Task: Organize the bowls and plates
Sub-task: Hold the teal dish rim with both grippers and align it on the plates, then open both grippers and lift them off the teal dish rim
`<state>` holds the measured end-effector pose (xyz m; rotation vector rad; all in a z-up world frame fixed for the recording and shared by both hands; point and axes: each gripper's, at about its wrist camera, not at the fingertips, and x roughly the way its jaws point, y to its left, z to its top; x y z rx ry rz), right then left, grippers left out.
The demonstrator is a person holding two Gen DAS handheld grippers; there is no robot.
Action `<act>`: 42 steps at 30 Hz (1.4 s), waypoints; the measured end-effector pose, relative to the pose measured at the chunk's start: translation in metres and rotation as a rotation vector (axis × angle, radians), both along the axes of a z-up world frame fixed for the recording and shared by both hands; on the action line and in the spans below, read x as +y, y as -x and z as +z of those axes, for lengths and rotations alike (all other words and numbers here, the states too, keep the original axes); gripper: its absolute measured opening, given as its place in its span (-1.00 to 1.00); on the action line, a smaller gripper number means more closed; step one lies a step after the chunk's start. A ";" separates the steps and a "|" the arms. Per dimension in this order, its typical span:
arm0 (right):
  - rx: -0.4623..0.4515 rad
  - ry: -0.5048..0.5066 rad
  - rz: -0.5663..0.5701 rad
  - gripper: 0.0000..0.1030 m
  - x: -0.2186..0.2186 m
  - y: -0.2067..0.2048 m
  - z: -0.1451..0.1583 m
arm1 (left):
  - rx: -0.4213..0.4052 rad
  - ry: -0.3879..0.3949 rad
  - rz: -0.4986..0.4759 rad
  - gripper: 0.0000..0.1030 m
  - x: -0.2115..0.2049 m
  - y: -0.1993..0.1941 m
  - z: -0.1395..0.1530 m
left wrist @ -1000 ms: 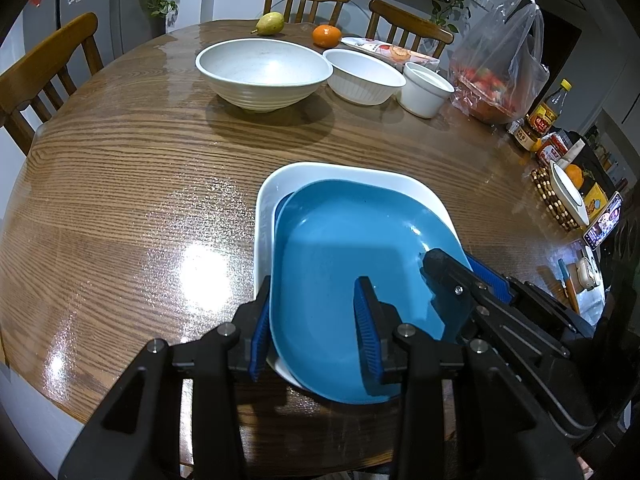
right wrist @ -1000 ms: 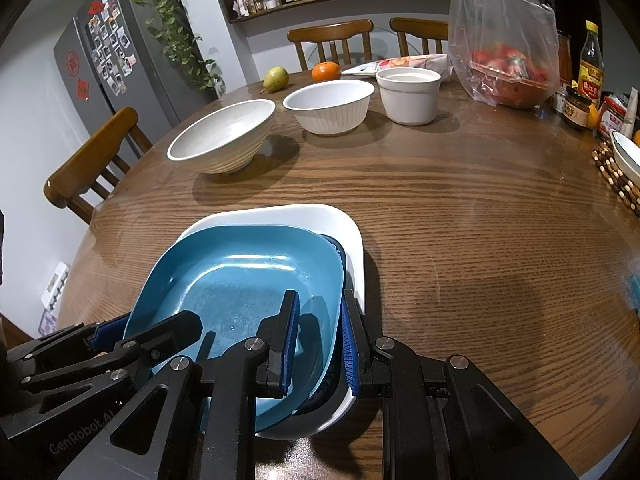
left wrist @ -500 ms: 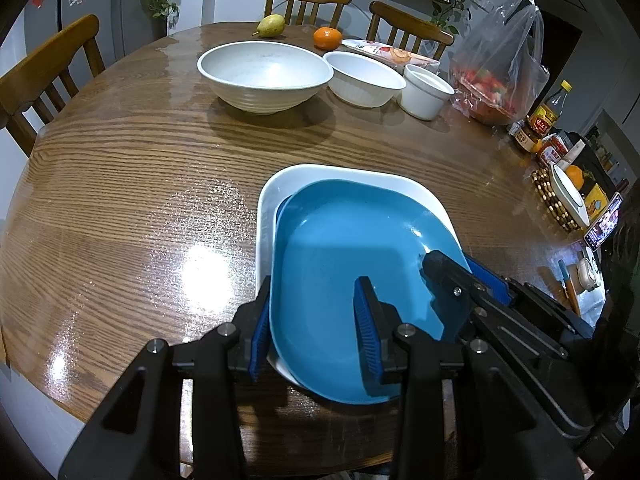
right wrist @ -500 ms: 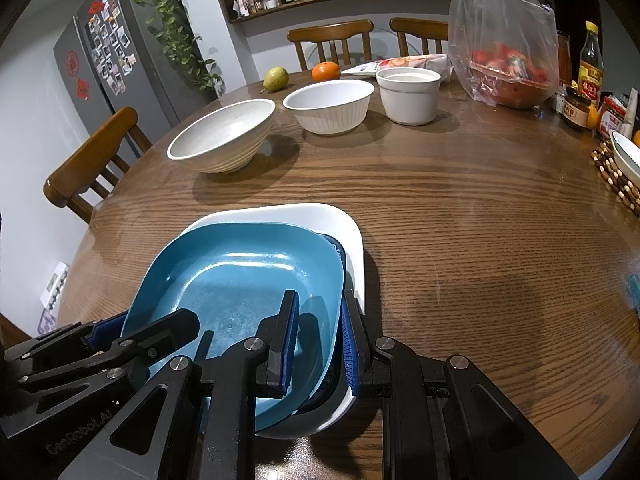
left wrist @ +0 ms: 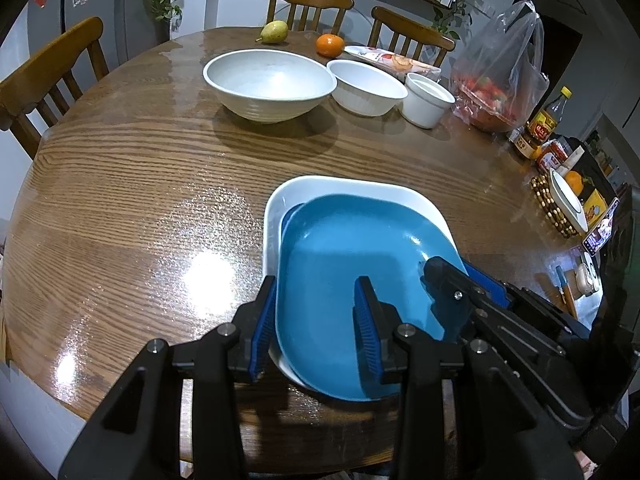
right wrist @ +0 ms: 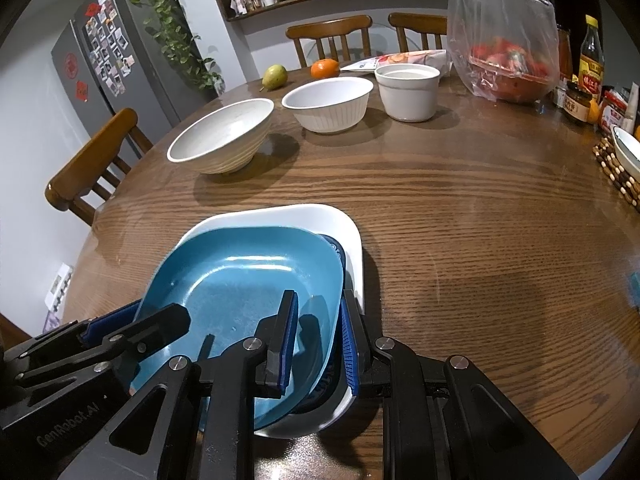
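A light blue plate (left wrist: 352,264) (right wrist: 240,276) sits tilted on a darker blue plate (right wrist: 338,250) inside a white square plate (left wrist: 352,186) (right wrist: 304,216) at the table's near edge. My left gripper (left wrist: 316,320) straddles the stack's left rim, one finger outside, one inside, with a wide gap. My right gripper (right wrist: 318,340) closes narrowly on the blue plate's right rim. Three white bowls stand at the back: large (left wrist: 268,80) (right wrist: 220,136), medium (left wrist: 366,86) (right wrist: 328,100), small (left wrist: 426,98) (right wrist: 408,90).
A pear (left wrist: 274,32), an orange (left wrist: 330,44), a food packet (left wrist: 392,60), a plastic bag of produce (left wrist: 496,76) and bottles (left wrist: 540,128) line the far and right table edge. A dish on a beaded mat (left wrist: 564,204) sits right. Chairs surround the round wooden table (left wrist: 140,184).
Both views have drawn back slightly, and the blue plate's rim sits a little higher against the white plate. The grippers keep their hold and spacing.
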<state>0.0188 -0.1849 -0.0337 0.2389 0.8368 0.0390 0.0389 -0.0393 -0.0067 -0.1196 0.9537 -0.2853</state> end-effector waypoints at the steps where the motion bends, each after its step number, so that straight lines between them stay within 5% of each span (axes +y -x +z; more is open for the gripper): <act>1: -0.003 -0.001 -0.003 -0.58 -0.001 0.000 0.001 | -0.004 -0.001 0.003 -0.31 0.001 0.000 0.001; 42: -0.046 -0.001 -0.027 -0.58 -0.017 -0.024 0.034 | -0.039 0.018 0.021 -0.27 0.002 -0.023 0.026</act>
